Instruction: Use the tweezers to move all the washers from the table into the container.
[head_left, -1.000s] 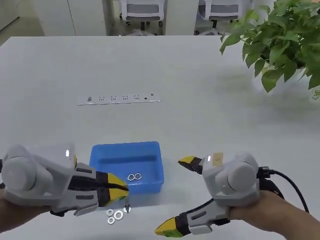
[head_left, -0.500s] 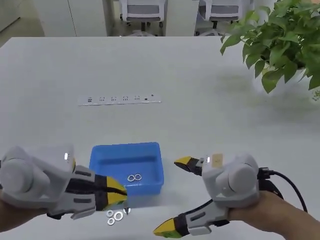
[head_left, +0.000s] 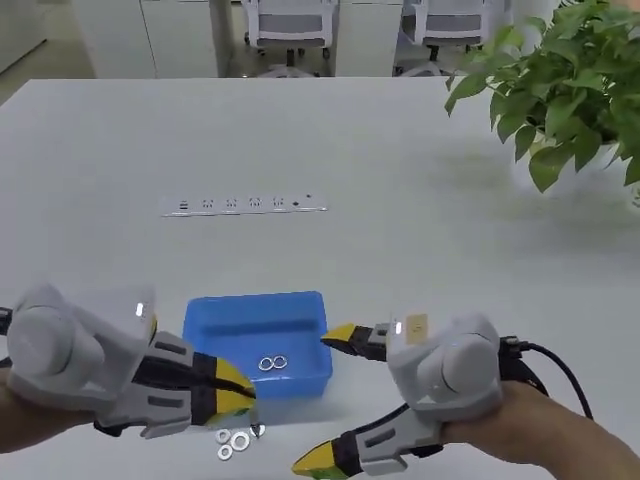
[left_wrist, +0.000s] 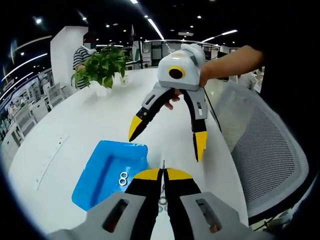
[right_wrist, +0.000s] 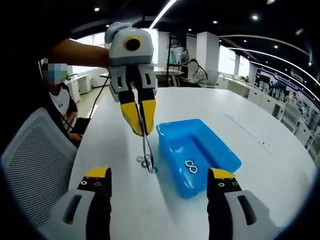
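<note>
A blue container (head_left: 200, 330) sits near the table's front edge with two washers (head_left: 272, 364) inside. Three washers (head_left: 235, 443) lie on the table just in front of it. My left gripper (head_left: 240, 385) is shut on thin metal tweezers (right_wrist: 146, 145), whose tip rests by the loose washers (right_wrist: 145, 161). The left gripper view has the tweezers (left_wrist: 163, 167) poking out between its closed jaws, beside the container (left_wrist: 112, 170). My right gripper (head_left: 322, 400) stands open to the right of the container, holding nothing; its upper fingertip is near the container's right wall.
A power strip (head_left: 245, 205) lies flat in the table's middle. A potted plant (head_left: 560, 90) stands at the far right. Office chairs (head_left: 290, 20) line the far edge. People sit behind in the gripper views.
My right gripper has shifted left, closer to the container's right side. The left gripper and tweezers have stayed by the loose washers. The head camera has tilted slightly.
</note>
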